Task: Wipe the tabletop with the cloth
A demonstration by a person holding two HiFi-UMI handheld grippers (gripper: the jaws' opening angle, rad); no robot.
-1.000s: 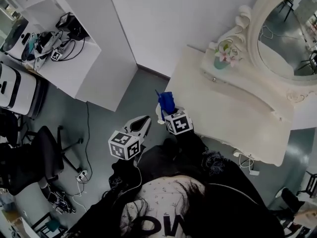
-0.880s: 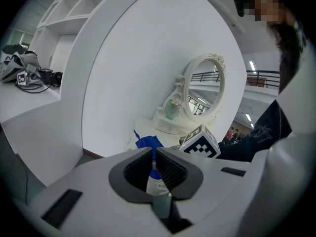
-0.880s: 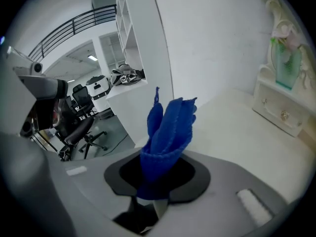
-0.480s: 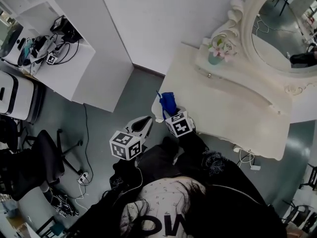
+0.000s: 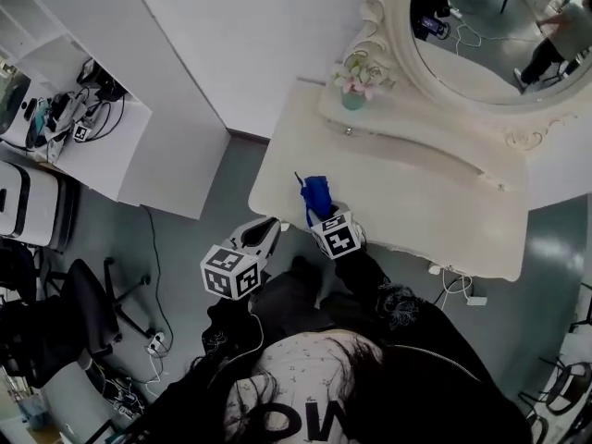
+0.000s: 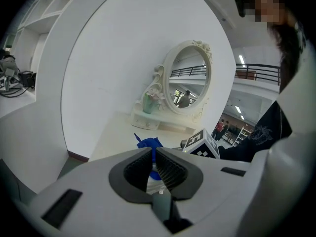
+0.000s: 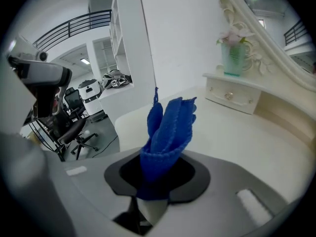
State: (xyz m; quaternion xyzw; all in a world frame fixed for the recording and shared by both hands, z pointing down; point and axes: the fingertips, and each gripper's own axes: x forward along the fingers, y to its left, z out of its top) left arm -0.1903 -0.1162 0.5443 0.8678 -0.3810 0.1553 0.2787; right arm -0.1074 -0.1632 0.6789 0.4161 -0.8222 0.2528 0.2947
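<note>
The right gripper [image 7: 157,174], jaws clamped on the upright blue cloth [image 7: 168,127], has moved in over the tabletop [image 5: 416,202] front edge, while the left gripper [image 6: 154,164], jaws together and empty, hangs beyond that edge.

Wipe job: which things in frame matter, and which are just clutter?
In the job:
- blue cloth, clamped in the right gripper
- white tabletop
- left gripper, shut on nothing, idle

Just lying about:
- oval mirror
- flower vase on the raised shelf
- office chair
- side desk with cables
</note>
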